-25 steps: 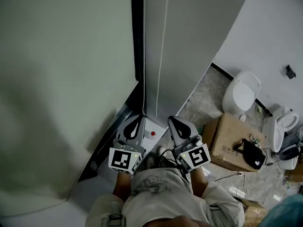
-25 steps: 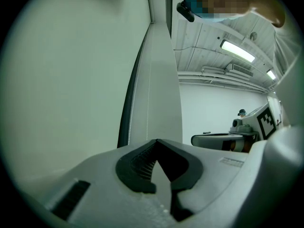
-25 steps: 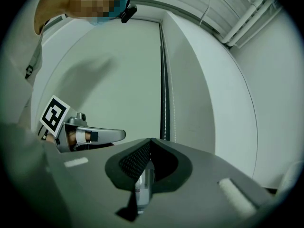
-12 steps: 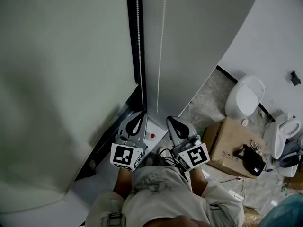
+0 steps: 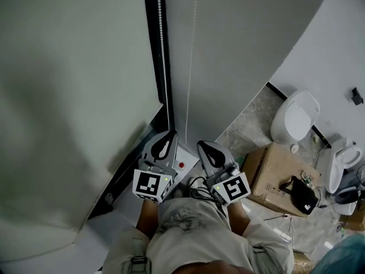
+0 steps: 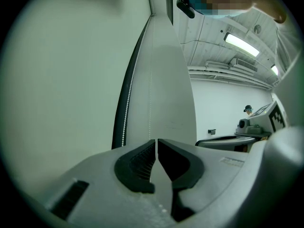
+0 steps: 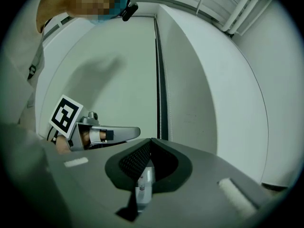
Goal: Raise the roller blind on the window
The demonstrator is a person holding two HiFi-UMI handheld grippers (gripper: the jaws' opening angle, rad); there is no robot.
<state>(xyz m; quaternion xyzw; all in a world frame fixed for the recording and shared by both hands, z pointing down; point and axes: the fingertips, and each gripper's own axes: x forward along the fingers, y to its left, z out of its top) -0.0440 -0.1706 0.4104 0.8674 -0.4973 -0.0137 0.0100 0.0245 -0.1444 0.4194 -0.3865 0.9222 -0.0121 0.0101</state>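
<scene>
Beside the window, at 12 o'clock from the two claws, a long white bead chain hangs down along a thin black frame strip. The big pale green cloth roller blind covers the window at 9 o'clock and hangs far down. The left claw is almost shut, with only a thin slit showing. One strand of the chain runs into that slit, so it looks pinched. The right claw is shut with nothing in it, near the left one at its 3 o'clock. I think the pulling step is in hand. Next, the left claw should pull straight down, and the right claw should then catch the chain higher up.
</scene>
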